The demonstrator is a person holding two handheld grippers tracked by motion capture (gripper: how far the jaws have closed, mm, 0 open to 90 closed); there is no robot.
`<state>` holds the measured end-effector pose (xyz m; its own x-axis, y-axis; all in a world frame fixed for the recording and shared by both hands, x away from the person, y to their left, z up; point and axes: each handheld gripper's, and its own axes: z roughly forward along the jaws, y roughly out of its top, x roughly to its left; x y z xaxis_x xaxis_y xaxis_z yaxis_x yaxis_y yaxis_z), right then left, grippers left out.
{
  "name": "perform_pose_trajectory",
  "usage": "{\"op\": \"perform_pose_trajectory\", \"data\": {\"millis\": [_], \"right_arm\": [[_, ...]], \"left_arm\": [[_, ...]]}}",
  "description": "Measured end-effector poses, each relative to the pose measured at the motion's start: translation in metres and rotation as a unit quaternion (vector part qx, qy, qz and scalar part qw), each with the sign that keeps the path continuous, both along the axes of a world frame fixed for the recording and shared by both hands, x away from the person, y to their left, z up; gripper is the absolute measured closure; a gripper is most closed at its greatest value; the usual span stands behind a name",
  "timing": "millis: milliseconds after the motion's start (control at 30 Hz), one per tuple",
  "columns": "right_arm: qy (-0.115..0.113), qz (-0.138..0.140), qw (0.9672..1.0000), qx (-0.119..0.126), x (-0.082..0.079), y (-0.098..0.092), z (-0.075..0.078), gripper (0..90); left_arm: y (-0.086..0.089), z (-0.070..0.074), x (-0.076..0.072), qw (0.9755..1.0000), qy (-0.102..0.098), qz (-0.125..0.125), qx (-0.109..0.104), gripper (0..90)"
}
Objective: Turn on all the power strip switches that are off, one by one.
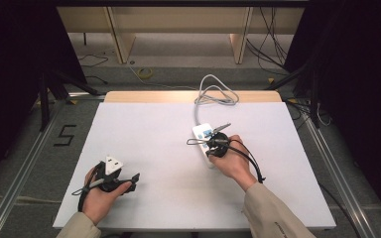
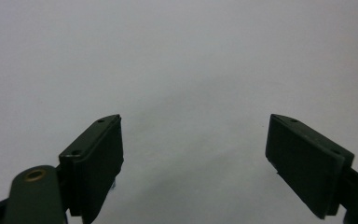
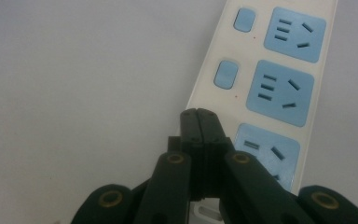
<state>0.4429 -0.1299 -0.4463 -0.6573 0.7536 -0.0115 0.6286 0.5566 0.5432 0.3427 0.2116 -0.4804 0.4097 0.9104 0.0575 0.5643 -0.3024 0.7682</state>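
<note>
right gripper (image 1: 213, 142) sits over the power strip (image 1: 204, 133), at about 2 o'clock from table centre in the high view. jaws pressed flat together, nothing between them. in the right gripper view the closed tips (image 3: 198, 122) lie at the left long edge of the strip (image 3: 279, 88), level with the gap between its second and third sockets; whether they actually touch the casing i cannot tell.

strip: white body, light blue sockets, a small blue switch (image 3: 226, 73) beside each socket. three sockets readable in the right gripper view, the third partly behind the jaws. the strip lies flat on the white table (image 1: 158, 148), long axis running roughly 12 to 6 in the high view. its white cord (image 1: 213, 94) leaves the far end and coils at the table's 12 o'clock edge, partly on the bare wood strip there.

right hand (image 1: 235, 161) wraps the gripper body from the 5 o'clock side, black cable looping over the wrist.

left gripper (image 1: 131, 179) is at about 8 o'clock on the table, well apart from the strip, held in the left hand (image 1: 99, 193). jaws spread wide, empty. in the left gripper view both pads (image 2: 98, 158) stand far apart with plain white table between them. grey three-cornered plate on top of it.
</note>
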Motion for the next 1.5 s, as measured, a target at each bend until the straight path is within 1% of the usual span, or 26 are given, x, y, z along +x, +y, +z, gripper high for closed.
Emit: {"op": "perform_pose_trajectory", "data": {"millis": [33, 67, 167, 233, 400, 467, 533, 633, 733, 833, 1167, 1333, 1500], "right_arm": [[-0.003, -0.003, 1.0000, 0.004, -0.001, 0.000, 0.001, 90.0], [-0.007, -0.002, 1.0000, 0.003, -0.001, 0.000, 0.001, 90.0], [-0.019, -0.007, 0.9996, 0.022, -0.001, -0.002, 0.005, 90.0], [-0.028, -0.008, 0.9991, 0.029, -0.001, -0.005, 0.009, 90.0], [-0.025, -0.014, 0.9990, 0.033, -0.002, -0.010, 0.014, 90.0], [-0.027, -0.011, 0.9990, 0.033, -0.003, -0.012, 0.015, 90.0], [-0.027, -0.014, 0.9990, 0.034, -0.004, -0.013, 0.015, 88.1], [-0.032, -0.010, 0.9989, 0.033, -0.005, -0.017, 0.016, 88.1], [-0.029, -0.009, 0.9990, 0.033, -0.007, -0.020, 0.016, 86.7], [-0.030, -0.008, 0.9990, 0.032, -0.008, -0.024, 0.017, 84.3], [-0.024, -0.020, 0.9988, 0.039, -0.011, -0.039, 0.016, 80.2], [-0.022, -0.021, 0.9987, 0.041, -0.012, -0.045, 0.013, 76.0], [-0.026, -0.024, 0.9985, 0.042, -0.014, -0.051, 0.013, 71.4]], "left_arm": [[0.000, 0.000, 0.000, 1.0000, 0.000, 0.000, 0.000, 18.9], [0.000, 0.000, 0.000, 1.0000, 0.000, 0.000, 0.000, 18.9], [0.001, 0.000, 0.000, 1.0000, 0.001, 0.001, -0.001, 18.9], [0.001, 0.000, 0.000, 1.0000, -0.001, 0.002, -0.001, 18.9], [0.000, 0.001, 0.000, 1.0000, -0.001, 0.000, 0.000, 18.9], [0.000, 0.001, 0.000, 1.0000, -0.001, 0.000, 0.000, 18.9], [0.000, 0.000, 0.000, 1.0000, -0.002, 0.001, -0.001, 18.9], [-0.001, 0.000, 0.000, 1.0000, -0.002, 0.001, -0.001, 19.0], [0.000, 0.000, 0.000, 1.0000, -0.002, 0.001, -0.001, 18.9], [0.000, 0.000, -0.001, 1.0000, -0.001, 0.001, -0.001, 19.0], [-0.001, -0.001, -0.001, 1.0000, 0.002, 0.001, -0.002, 19.0], [-0.001, -0.001, -0.001, 1.0000, 0.004, -0.001, 0.000, 19.0], [-0.001, -0.001, -0.001, 1.0000, 0.002, -0.002, 0.000, 19.0]]}}
